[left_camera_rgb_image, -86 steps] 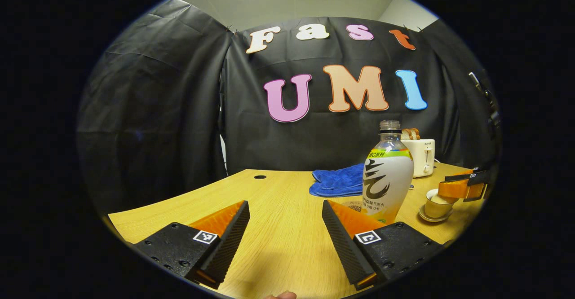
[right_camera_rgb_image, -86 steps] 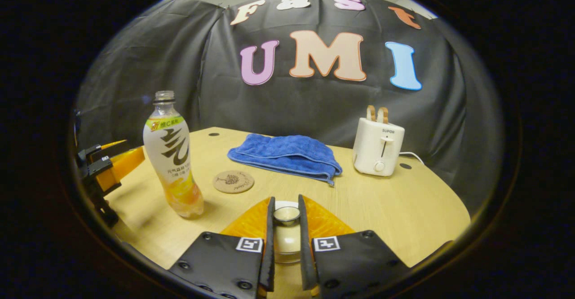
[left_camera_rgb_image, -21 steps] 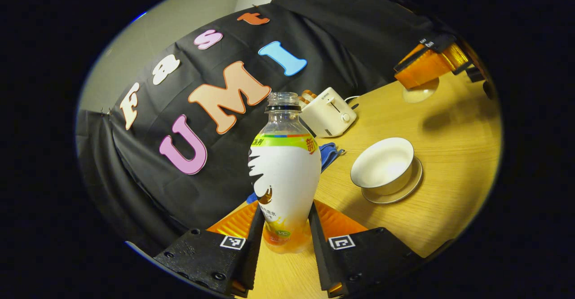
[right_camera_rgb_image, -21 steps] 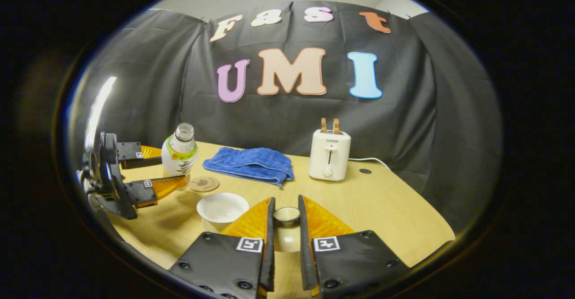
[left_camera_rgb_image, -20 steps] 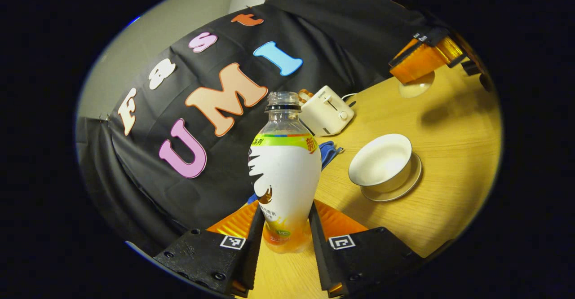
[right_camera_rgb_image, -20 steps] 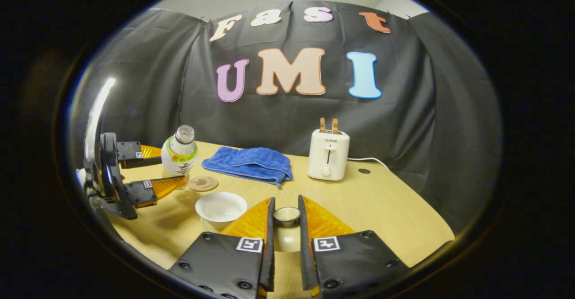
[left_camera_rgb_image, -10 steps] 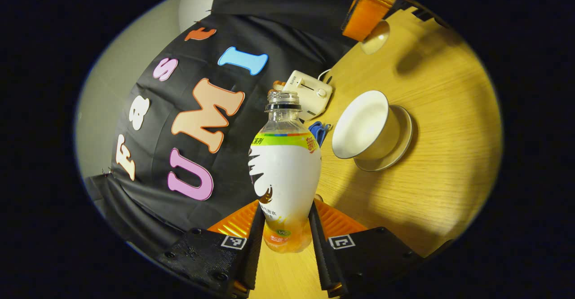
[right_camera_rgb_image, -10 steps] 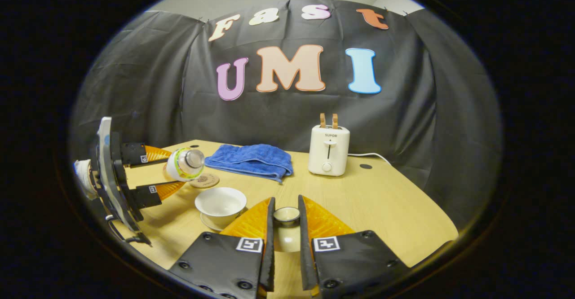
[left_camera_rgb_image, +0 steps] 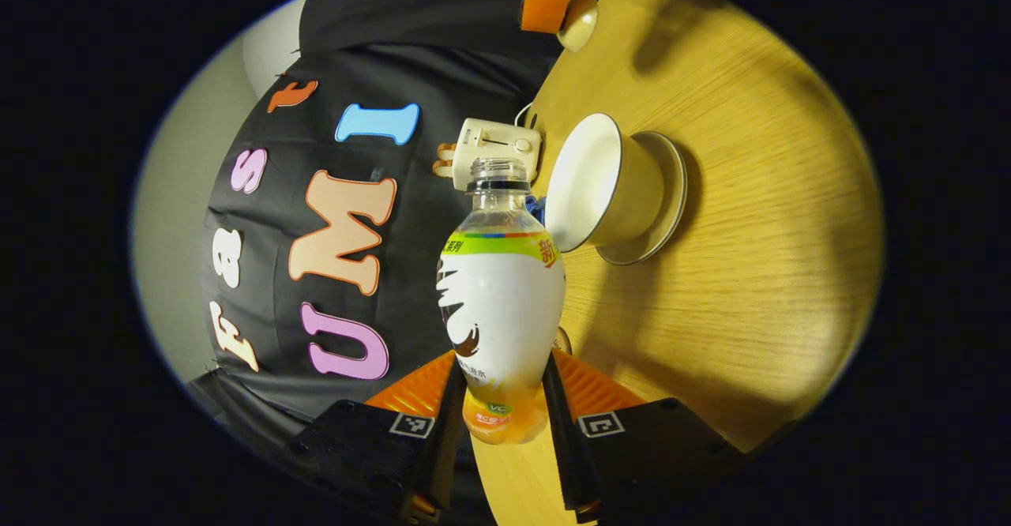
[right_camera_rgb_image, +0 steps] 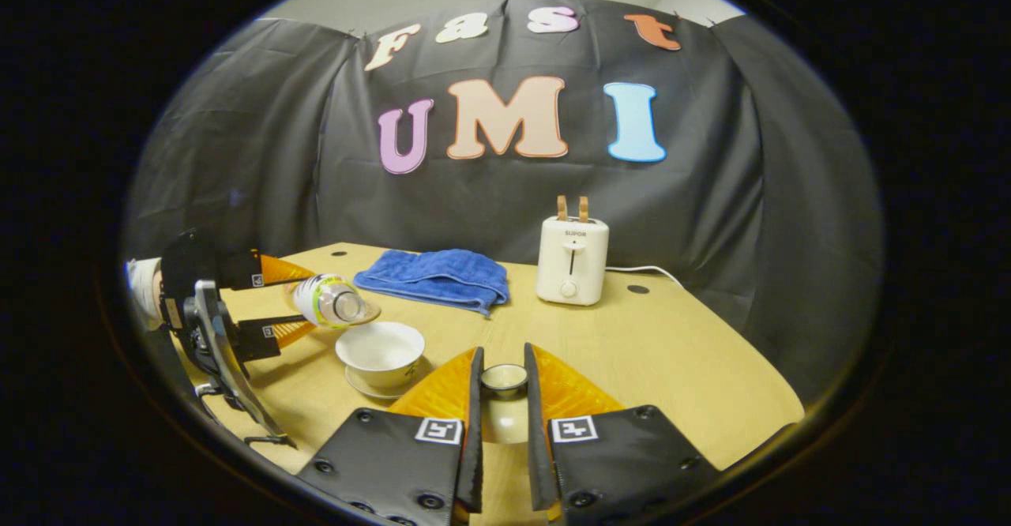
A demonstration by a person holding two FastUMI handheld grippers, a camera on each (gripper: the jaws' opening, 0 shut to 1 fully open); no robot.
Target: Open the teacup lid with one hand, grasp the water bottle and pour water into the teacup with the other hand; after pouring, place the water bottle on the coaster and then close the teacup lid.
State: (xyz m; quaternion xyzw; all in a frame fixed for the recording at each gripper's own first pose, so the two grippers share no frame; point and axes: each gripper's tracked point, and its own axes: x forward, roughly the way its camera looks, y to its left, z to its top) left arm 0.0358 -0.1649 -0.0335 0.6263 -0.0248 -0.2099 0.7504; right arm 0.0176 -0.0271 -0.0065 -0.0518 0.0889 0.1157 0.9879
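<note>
My left gripper (left_camera_rgb_image: pixel 503 407) is shut on the lower part of the water bottle (left_camera_rgb_image: pixel 501 297), an uncapped clear bottle with a white and green label. In the right gripper view the bottle (right_camera_rgb_image: pixel 330 302) lies nearly level, held by the left gripper (right_camera_rgb_image: pixel 276 301), with its mouth just above the left rim of the white teacup (right_camera_rgb_image: pixel 381 348). The teacup (left_camera_rgb_image: pixel 600 186) stands open on its saucer (left_camera_rgb_image: pixel 667 194). My right gripper (right_camera_rgb_image: pixel 502 388) is shut on the knob of the teacup lid (right_camera_rgb_image: pixel 503 378), held over the table to the cup's right. I cannot make out a stream.
A blue towel (right_camera_rgb_image: pixel 434 277) lies behind the cup and a white toaster (right_camera_rgb_image: pixel 570 261) with toast stands at the back. A sliver of the coaster (right_camera_rgb_image: pixel 373 313) shows behind the bottle's mouth. The wooden table (right_camera_rgb_image: pixel 679 360) stretches to the right.
The left gripper has tipped the bottle from a slant to nearly level and brought its mouth over the teacup's rim. The right gripper keeps the lid still.
</note>
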